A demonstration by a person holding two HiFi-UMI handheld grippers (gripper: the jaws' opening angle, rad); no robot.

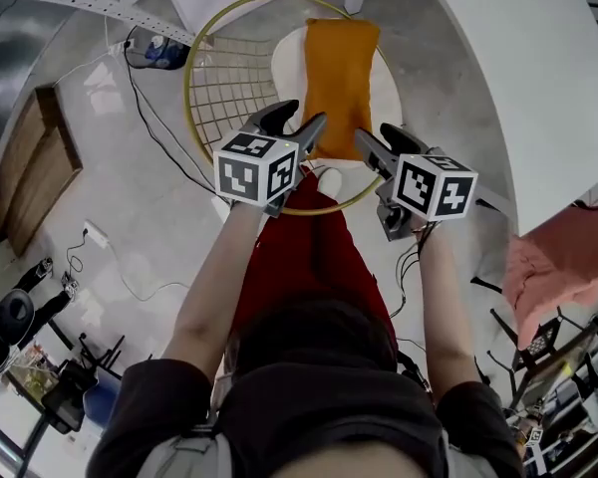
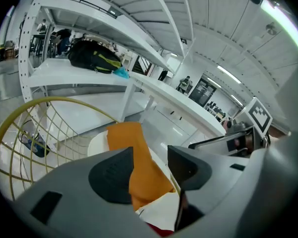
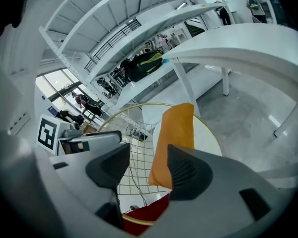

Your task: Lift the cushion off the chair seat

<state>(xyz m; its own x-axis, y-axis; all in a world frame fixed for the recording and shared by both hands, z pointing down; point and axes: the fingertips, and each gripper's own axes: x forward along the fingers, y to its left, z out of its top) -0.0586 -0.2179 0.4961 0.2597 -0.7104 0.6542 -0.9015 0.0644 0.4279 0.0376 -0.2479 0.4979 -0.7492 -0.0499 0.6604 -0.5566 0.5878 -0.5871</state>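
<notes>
Orange cushion (image 1: 340, 83) lying flat across the middle of the white chair seat (image 1: 287, 63), its long axis running from the seat's near rim to its far rim, one short end towards the person. Left gripper (image 1: 301, 119) and right gripper (image 1: 374, 133) hover over the seat's near rim, jaws apart, pads touching nothing. Likely faults: a shallow pinch on the soft near end could slip or fold it; a jaw could catch the gold wire frame (image 1: 229, 78) ringing the seat.
</notes>
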